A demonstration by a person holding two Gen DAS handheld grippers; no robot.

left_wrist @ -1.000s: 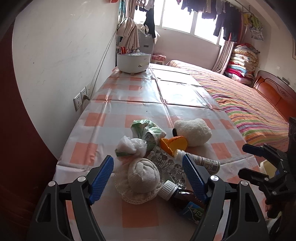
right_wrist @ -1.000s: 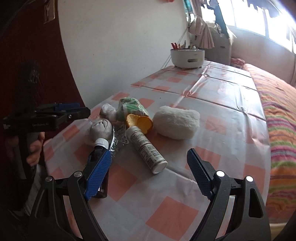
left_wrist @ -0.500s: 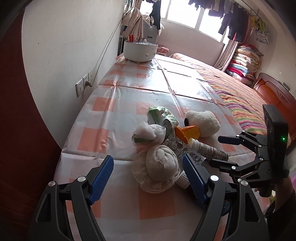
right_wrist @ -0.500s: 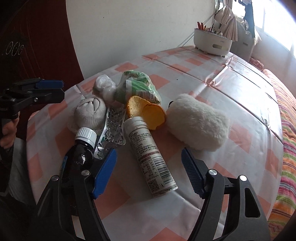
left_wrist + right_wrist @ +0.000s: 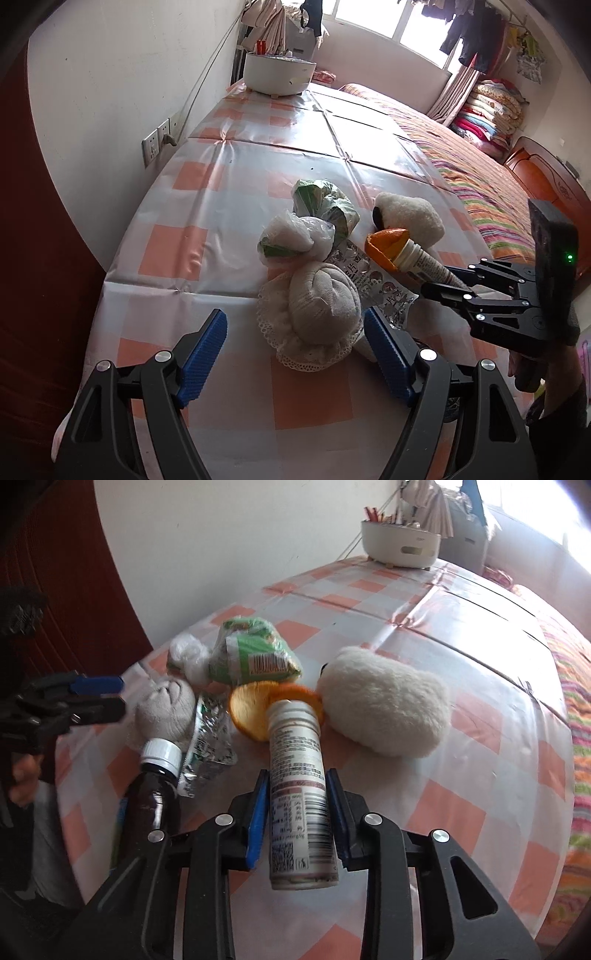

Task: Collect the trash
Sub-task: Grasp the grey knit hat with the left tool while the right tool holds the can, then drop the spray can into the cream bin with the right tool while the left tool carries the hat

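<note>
A pile of trash lies on the counter [image 5: 192,206], which has an orange and white checked cloth. The right gripper [image 5: 297,794] has its blue fingers [image 5: 257,805] on both sides of a white tube [image 5: 299,790] with small print on it. The fingers are narrow and closing, and they look like they are pressing the tube's sides. The tube lies flat, and its far end touches a piece of orange peel [image 5: 255,709]. Just beside the peel is a fluffy white slipper [image 5: 384,701]. A green snack bag [image 5: 251,657] sits behind the peel. To the left lie a shiny silver wrapper [image 5: 207,738], a rolled-up sock [image 5: 166,709] and a brown bottle [image 5: 155,794] with a white cap.

The left gripper [image 5: 295,350] is above the near edge of the counter. Its fingers [image 5: 203,354] are wide apart and hold nothing. The sock [image 5: 321,306] lies just past them, on a bit of white lace. A white plastic bag [image 5: 291,240] is behind the sock. A white pot [image 5: 277,74] stands at the far end of the counter.
</note>
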